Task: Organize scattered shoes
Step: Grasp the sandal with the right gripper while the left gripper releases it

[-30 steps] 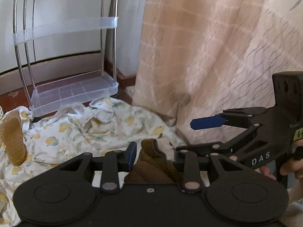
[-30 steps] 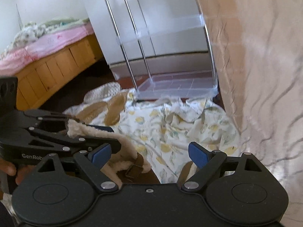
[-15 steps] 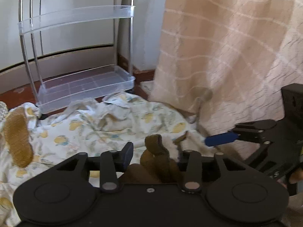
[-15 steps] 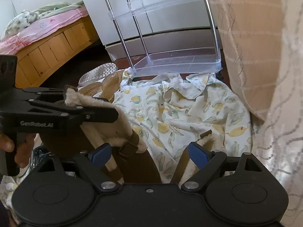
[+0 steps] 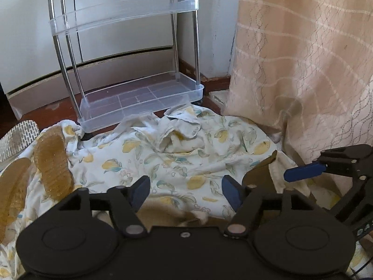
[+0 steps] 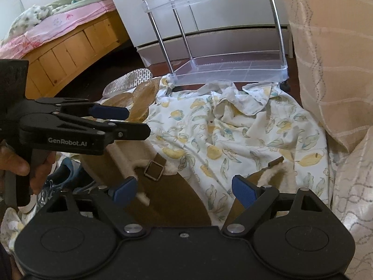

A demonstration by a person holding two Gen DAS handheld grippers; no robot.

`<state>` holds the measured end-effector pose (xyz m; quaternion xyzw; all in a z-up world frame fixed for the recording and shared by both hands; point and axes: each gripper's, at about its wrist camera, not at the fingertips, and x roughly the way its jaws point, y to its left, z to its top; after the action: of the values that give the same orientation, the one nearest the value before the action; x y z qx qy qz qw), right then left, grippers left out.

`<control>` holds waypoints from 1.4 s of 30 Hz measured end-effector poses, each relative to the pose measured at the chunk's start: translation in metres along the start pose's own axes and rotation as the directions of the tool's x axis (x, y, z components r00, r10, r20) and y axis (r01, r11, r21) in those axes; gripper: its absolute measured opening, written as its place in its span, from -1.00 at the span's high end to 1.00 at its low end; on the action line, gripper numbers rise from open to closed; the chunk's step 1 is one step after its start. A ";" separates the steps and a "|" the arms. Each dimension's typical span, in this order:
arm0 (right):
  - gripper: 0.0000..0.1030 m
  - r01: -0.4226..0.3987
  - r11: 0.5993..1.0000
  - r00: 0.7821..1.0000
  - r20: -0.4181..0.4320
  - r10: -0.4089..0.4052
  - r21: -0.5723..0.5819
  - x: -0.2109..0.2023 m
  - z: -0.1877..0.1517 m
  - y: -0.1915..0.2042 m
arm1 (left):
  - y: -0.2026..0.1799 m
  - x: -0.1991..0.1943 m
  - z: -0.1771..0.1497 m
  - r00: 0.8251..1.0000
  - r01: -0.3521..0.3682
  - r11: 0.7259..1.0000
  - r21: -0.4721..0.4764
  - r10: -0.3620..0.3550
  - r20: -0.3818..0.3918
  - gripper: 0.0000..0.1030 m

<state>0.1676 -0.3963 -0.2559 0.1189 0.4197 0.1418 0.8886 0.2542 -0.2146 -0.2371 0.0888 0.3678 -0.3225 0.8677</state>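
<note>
My left gripper (image 5: 185, 190) is open and empty above a brown fleece-lined slipper (image 6: 163, 186) that lies on the lemon-print cloth (image 5: 174, 158); only its fleece edge (image 5: 167, 212) shows under the left gripper. My right gripper (image 6: 184, 190) is open over the cloth, between that slipper and a second brown slipper (image 6: 268, 175), which also shows in the left wrist view (image 5: 261, 175). Two amber jelly sandals (image 5: 52, 161) lie sole-up at the left. A white perforated sole (image 6: 128, 81) lies beyond them.
A clear plastic shelf rack (image 5: 139, 98) on chrome poles stands behind the cloth, against a white cabinet. A beige curtain (image 5: 303, 70) hangs at the right. A wooden bed (image 6: 58, 51) is at the left. A blue sneaker (image 6: 63, 177) lies by my left hand.
My left gripper has opened and let go of the brown slipper, which now lies on the cloth below it. Both grippers have drawn back a little from the rack.
</note>
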 end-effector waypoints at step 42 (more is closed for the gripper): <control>0.49 -0.400 0.905 0.916 -0.103 0.388 -0.144 0.132 0.041 0.034 | 0.050 -0.065 -0.053 0.970 -0.244 0.890 -0.385 0.232 -0.079 -0.99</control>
<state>0.2752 -0.3222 -0.3134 0.1235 0.4057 0.3561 0.8327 0.2210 -0.1230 -0.2335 -0.0373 0.4244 -0.1324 0.8950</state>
